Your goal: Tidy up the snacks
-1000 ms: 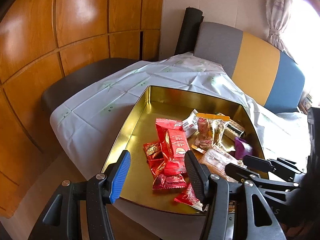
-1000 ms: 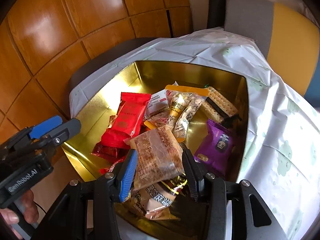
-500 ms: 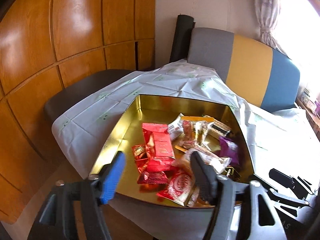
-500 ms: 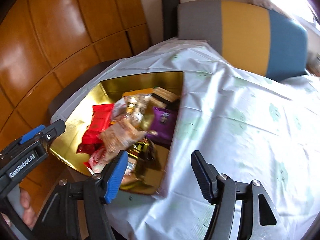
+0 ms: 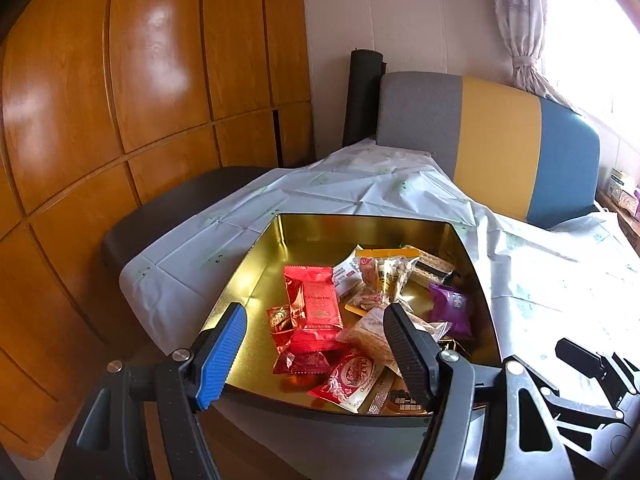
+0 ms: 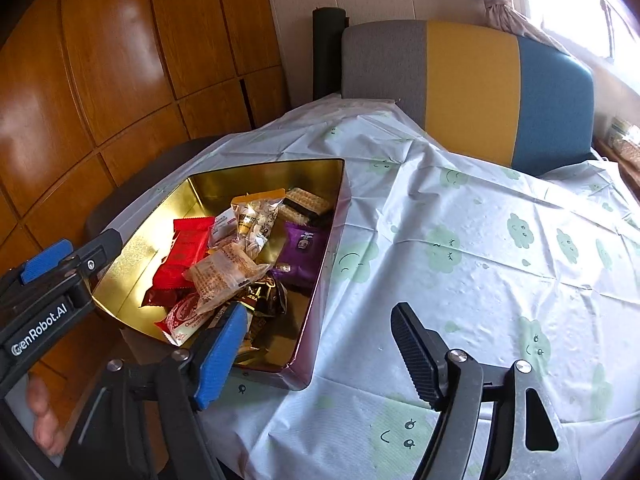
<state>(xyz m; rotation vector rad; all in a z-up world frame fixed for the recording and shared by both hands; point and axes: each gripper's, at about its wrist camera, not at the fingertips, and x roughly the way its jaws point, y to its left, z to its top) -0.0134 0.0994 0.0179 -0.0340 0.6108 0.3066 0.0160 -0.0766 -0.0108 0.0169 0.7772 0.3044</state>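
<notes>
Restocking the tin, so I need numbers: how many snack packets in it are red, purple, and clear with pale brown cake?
Red packets: 4, some partly buried
Purple packet: 1
Clear cake packet: 1
Total: 6

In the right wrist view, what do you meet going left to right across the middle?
Left claw → red packet → clear cracker packet → purple packet → tablecloth.

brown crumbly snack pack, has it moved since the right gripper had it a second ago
Yes. The brown snack pack now lies on the pile inside the gold tin. The right gripper, jaws just opening and empty, sits over the tablecloth.
</notes>
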